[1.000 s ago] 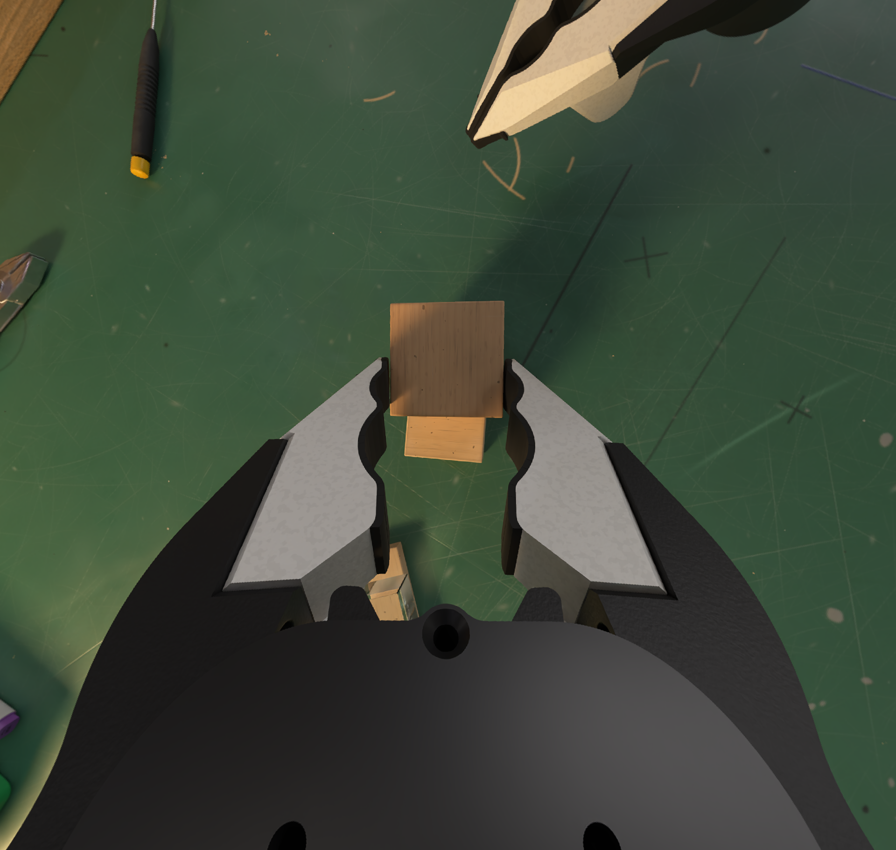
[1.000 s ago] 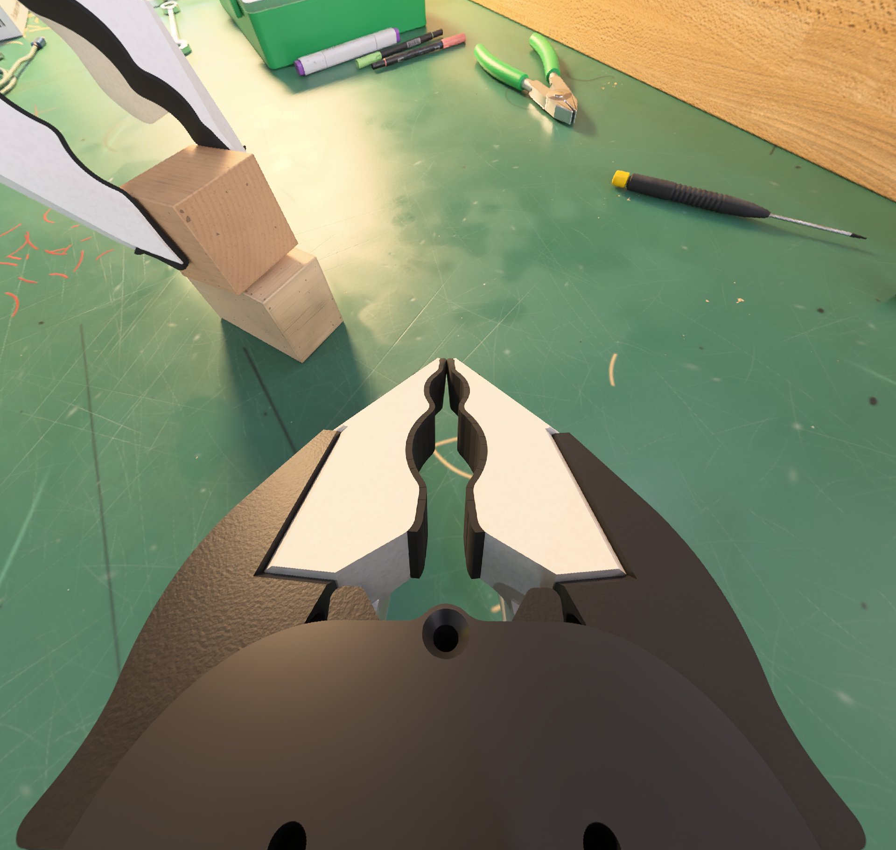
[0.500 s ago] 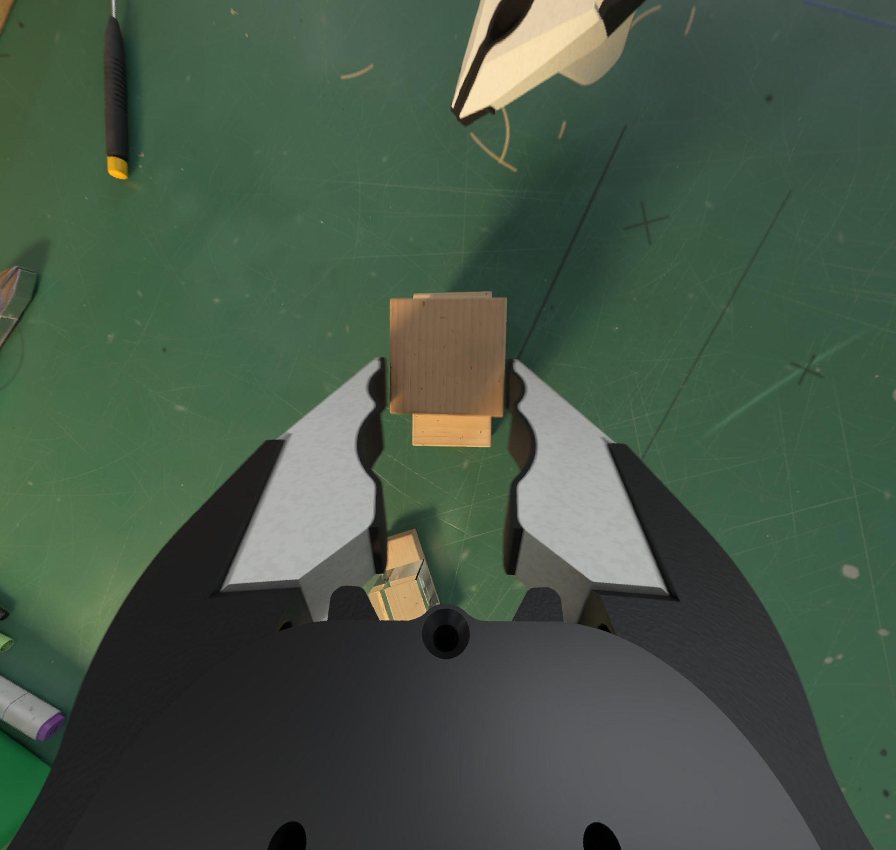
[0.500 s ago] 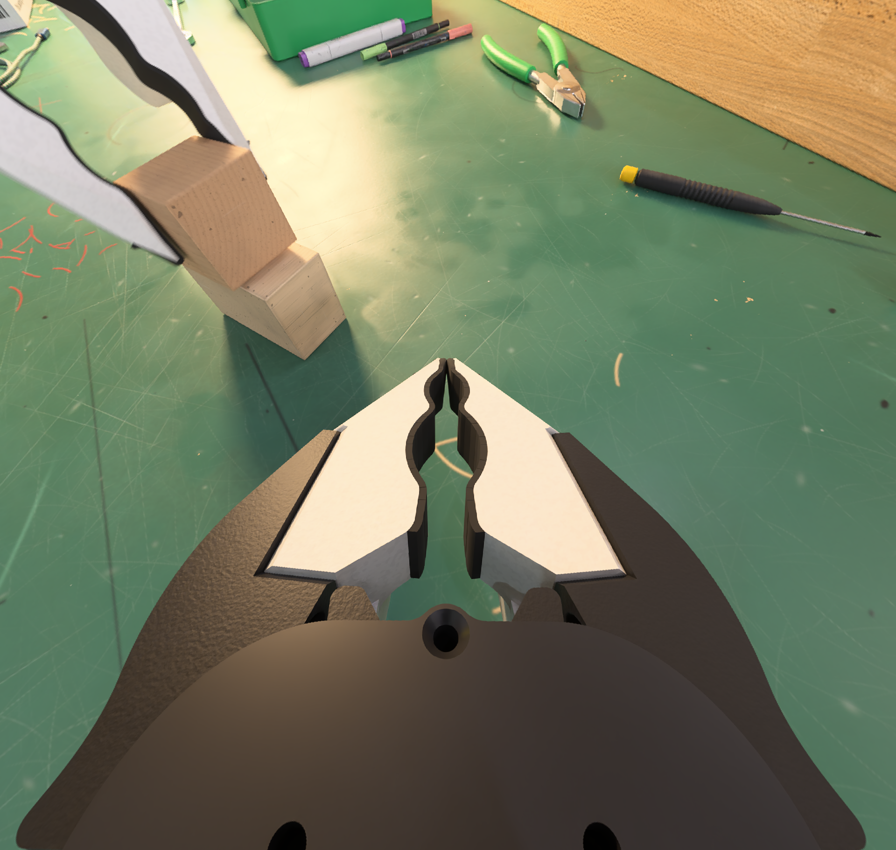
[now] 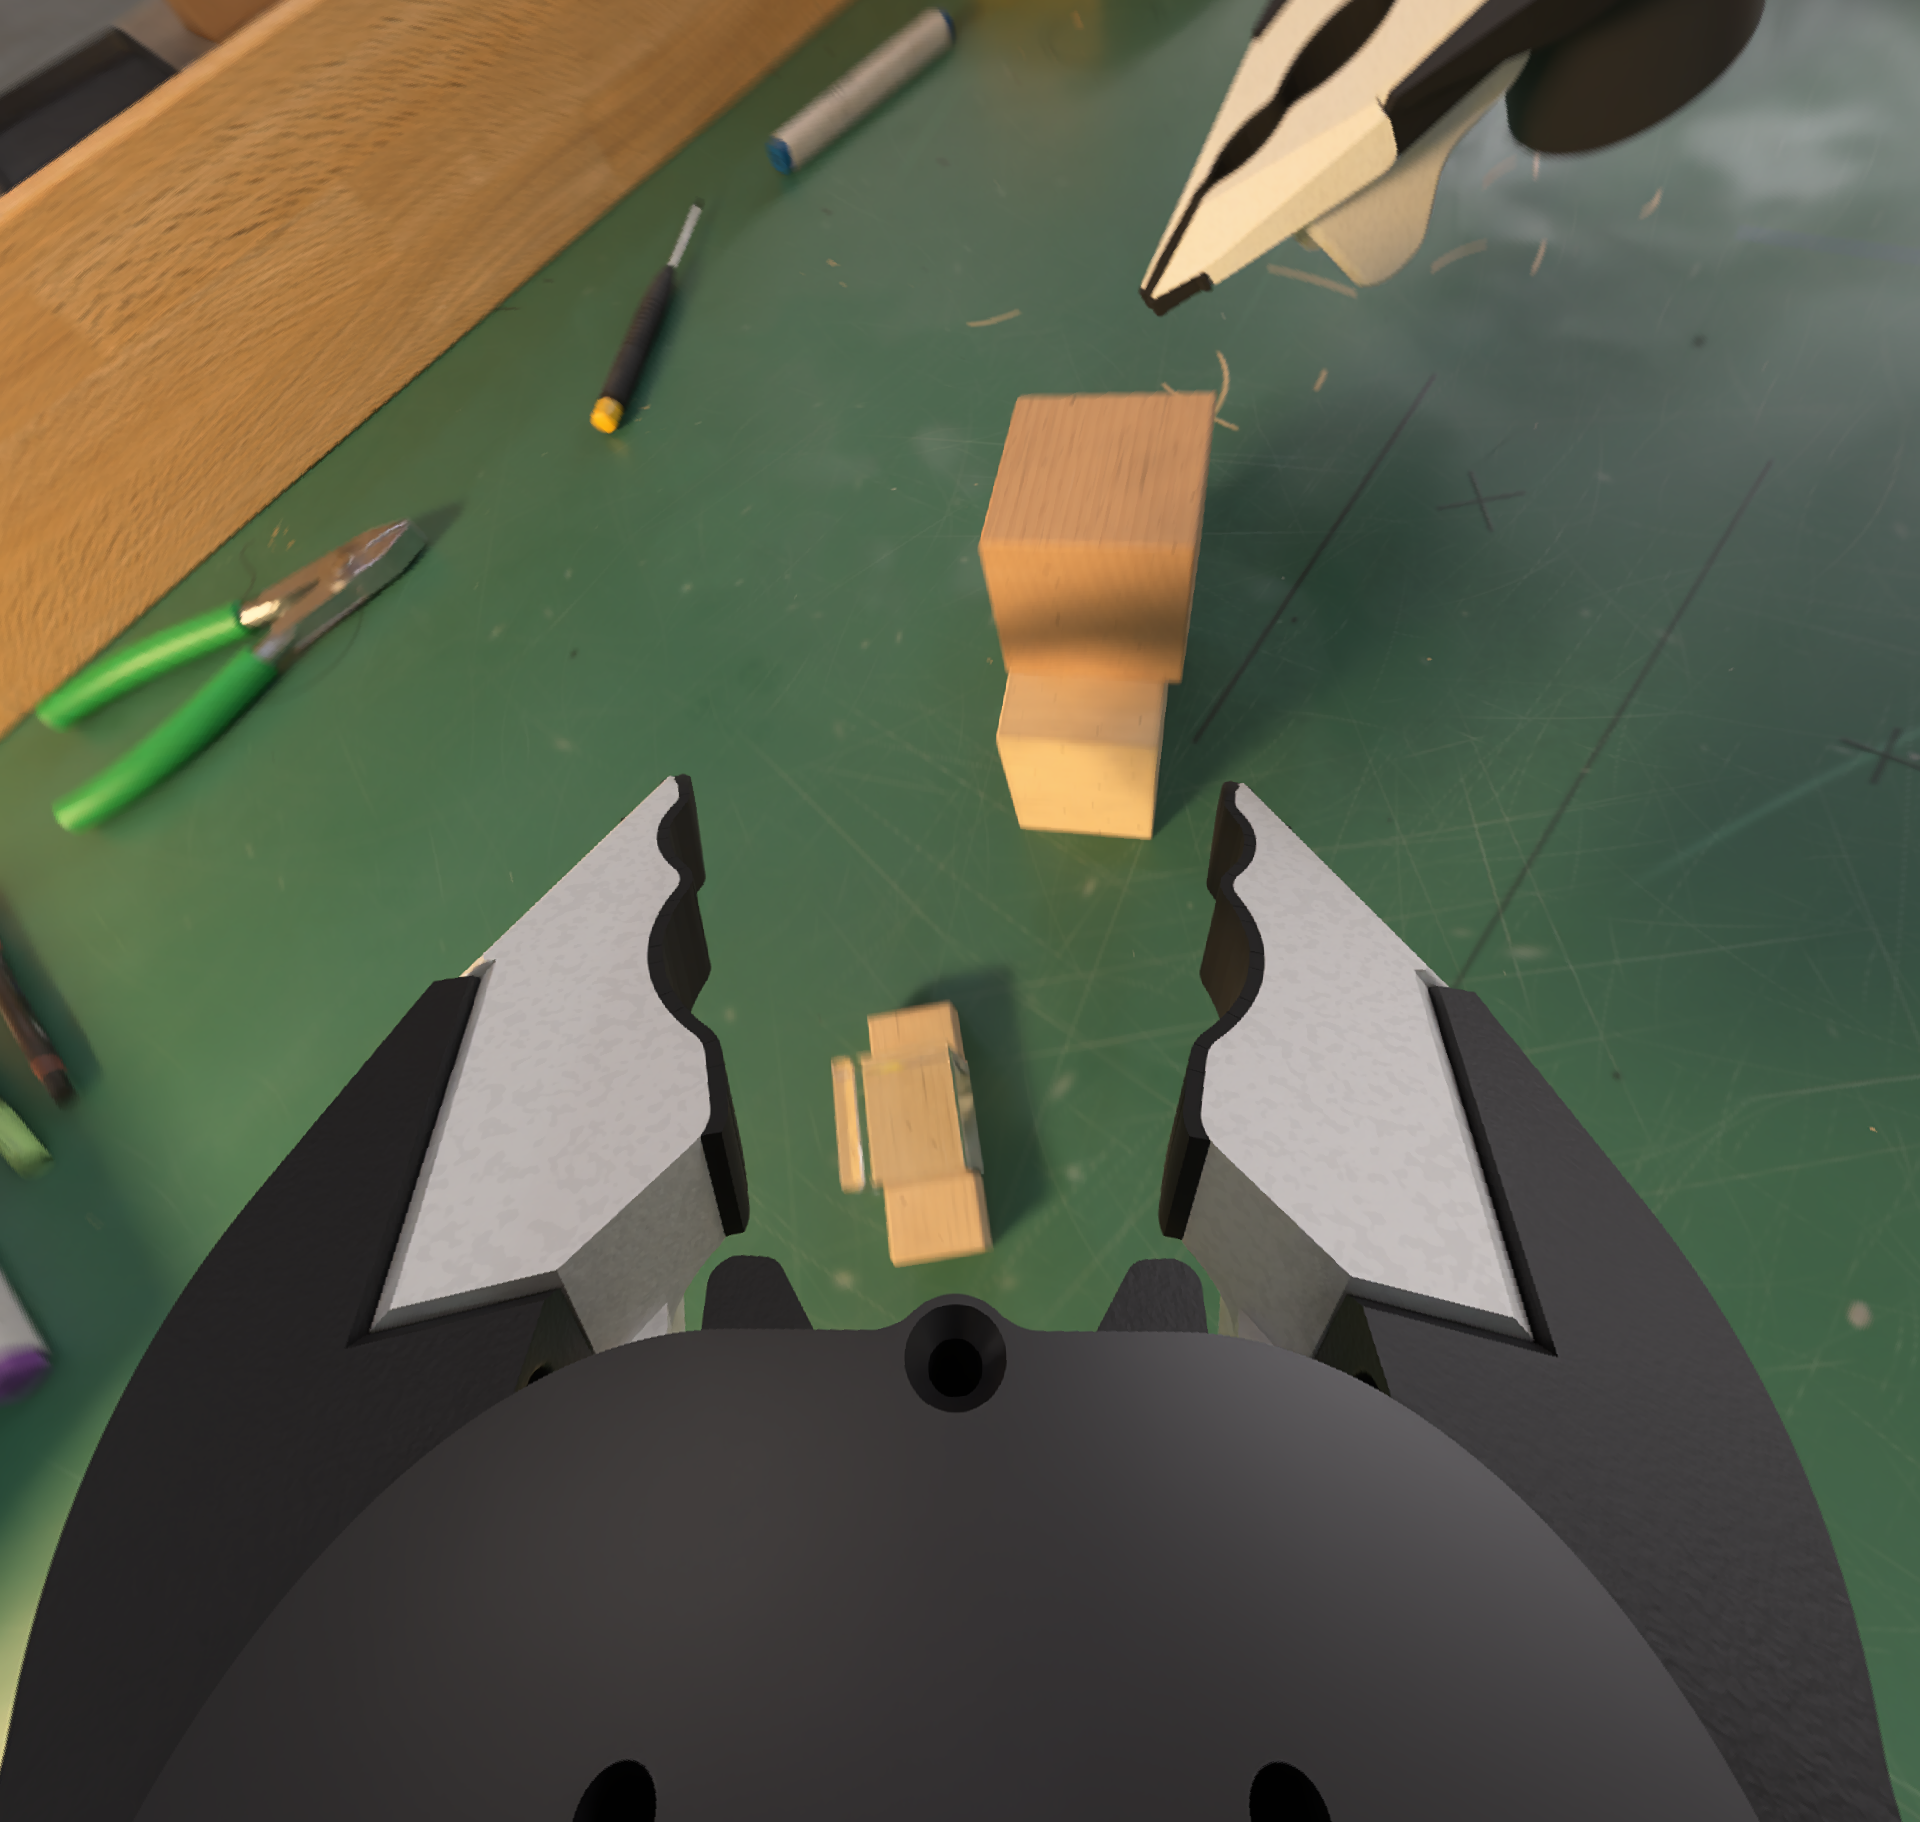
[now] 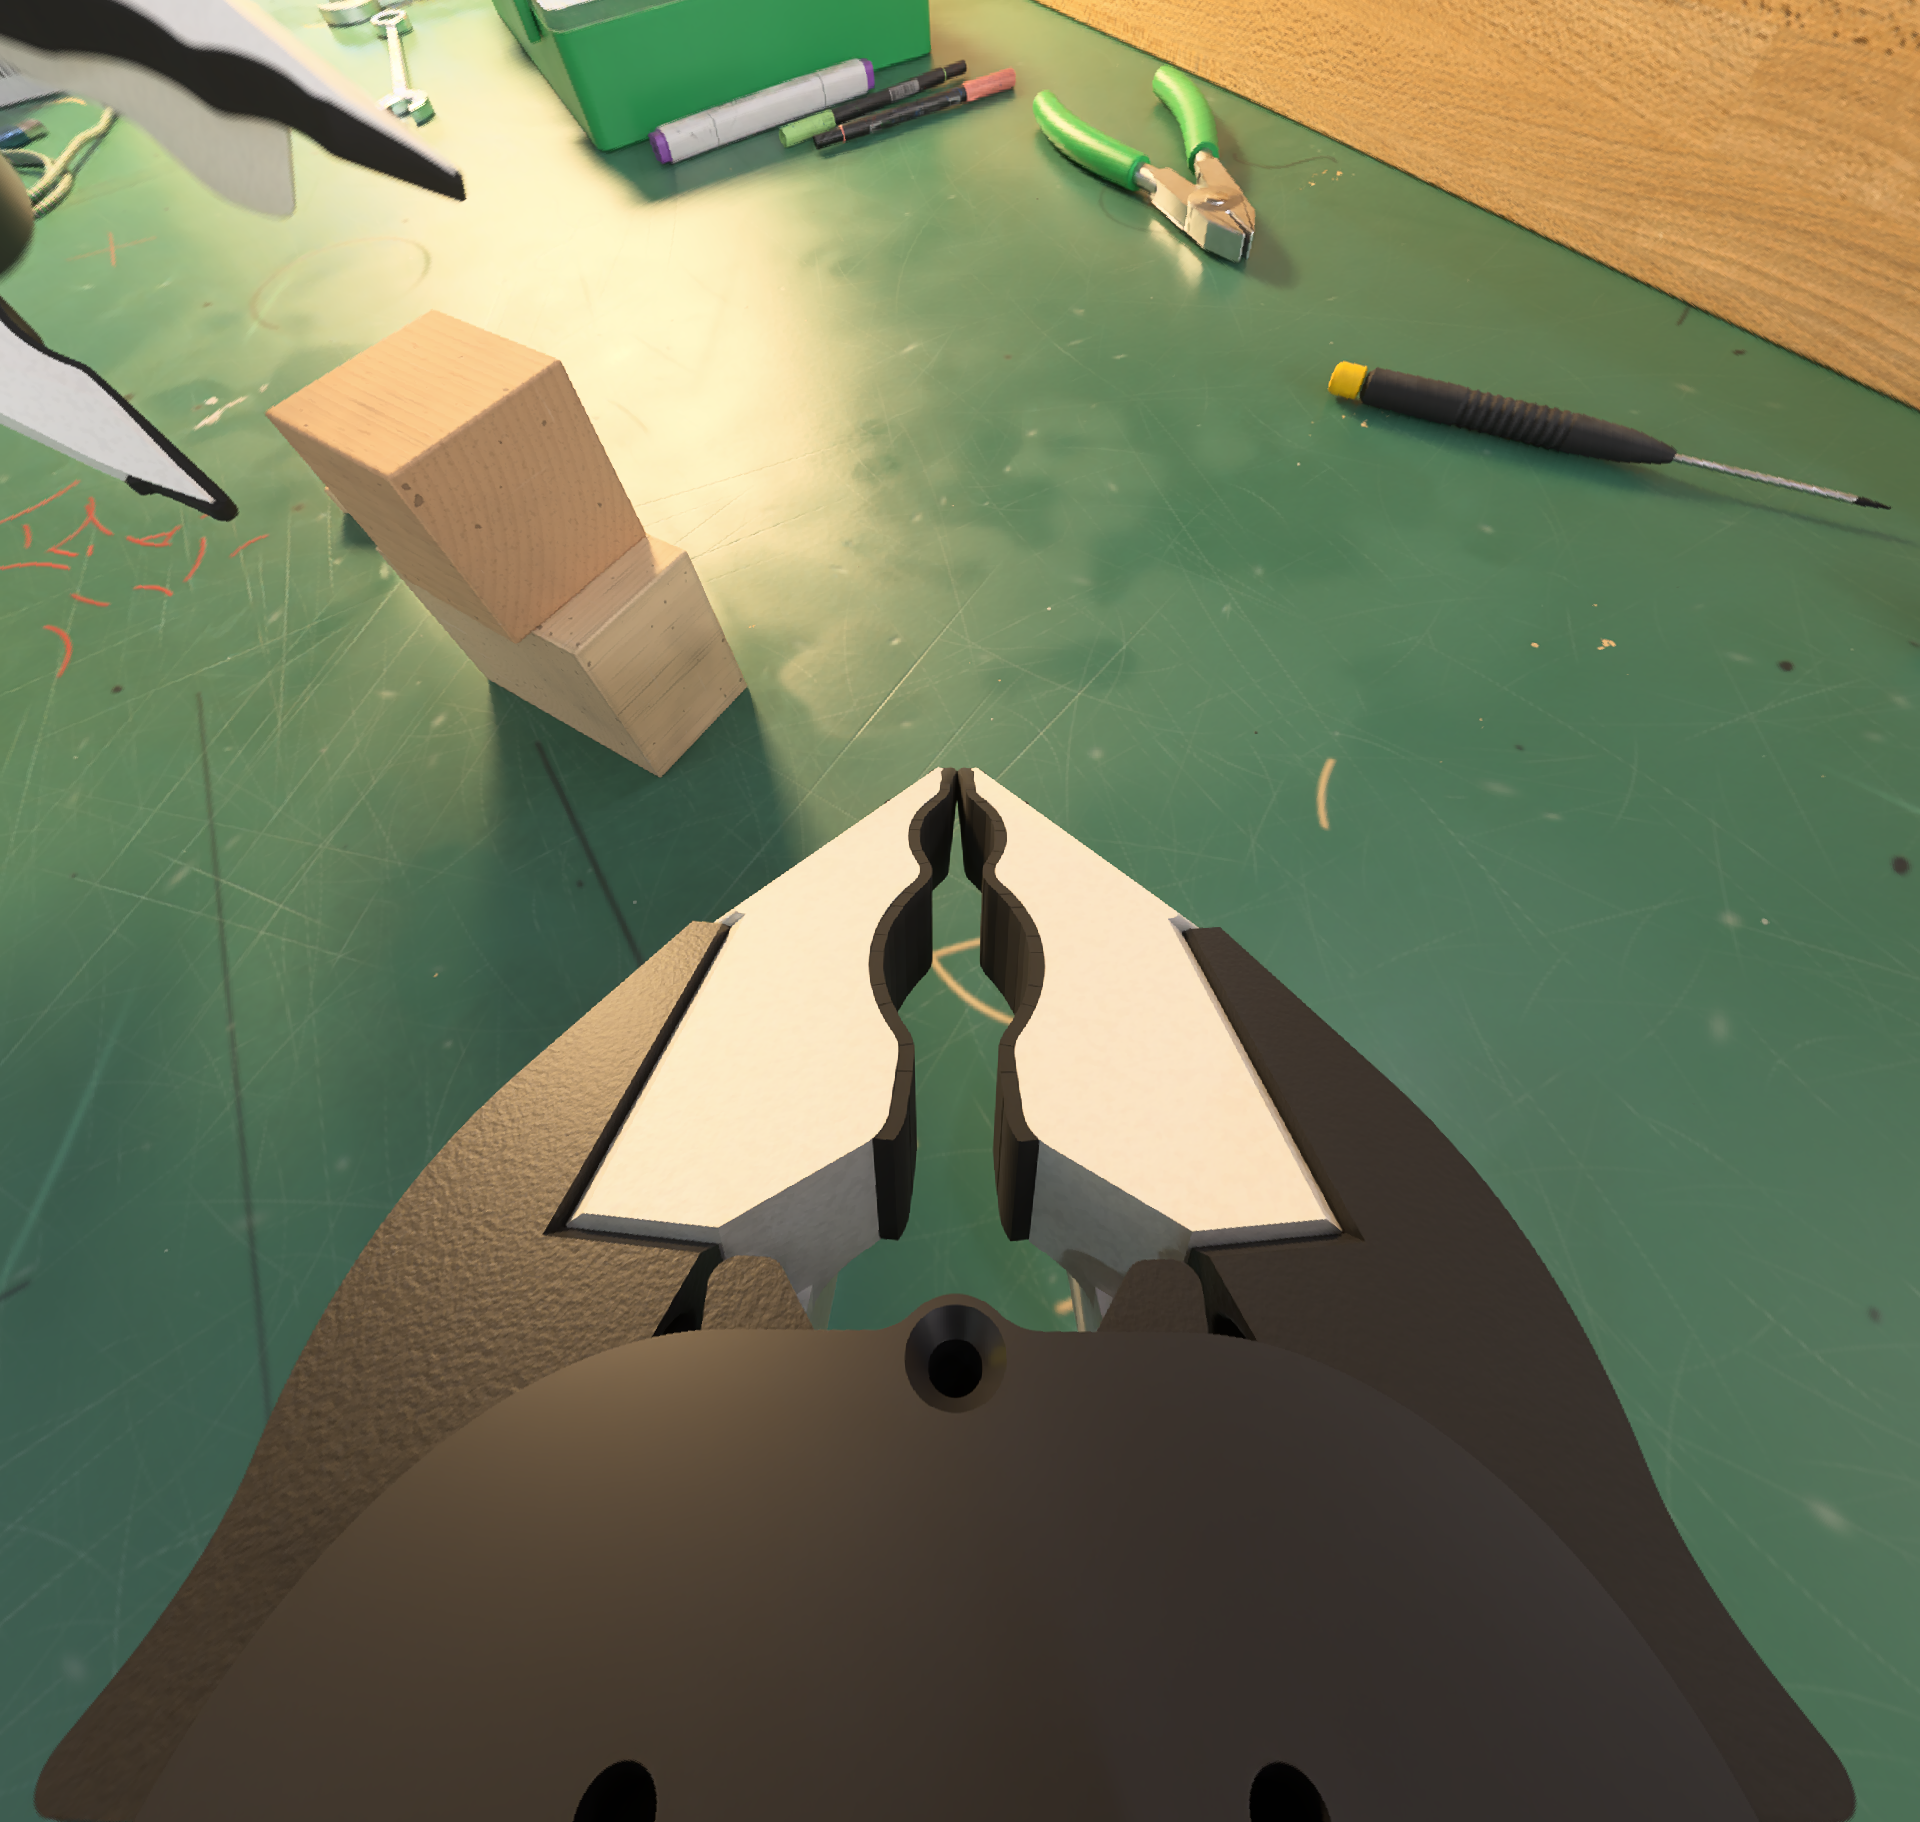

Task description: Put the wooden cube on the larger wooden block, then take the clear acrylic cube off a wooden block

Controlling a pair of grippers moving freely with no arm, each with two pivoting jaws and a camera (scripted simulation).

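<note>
A scratched green cutting mat [image 5: 727, 629] covers the bench. Nearest the left gripper [image 5: 956, 806], between its spread, empty fingers, the clear acrylic cube [image 5: 920, 1107] sits on a small wooden block [image 5: 935, 1222]. Beyond that stack, the wooden cube [image 5: 1091, 525] now rests on the larger wooden block [image 5: 1081, 764], overhanging it; half a second earlier the left fingers flanked it, so the first step looks done. Farther beyond, the right gripper [image 6: 956, 785] hovers clenched on nothing. Lifting the acrylic cube likely comes next.
</note>
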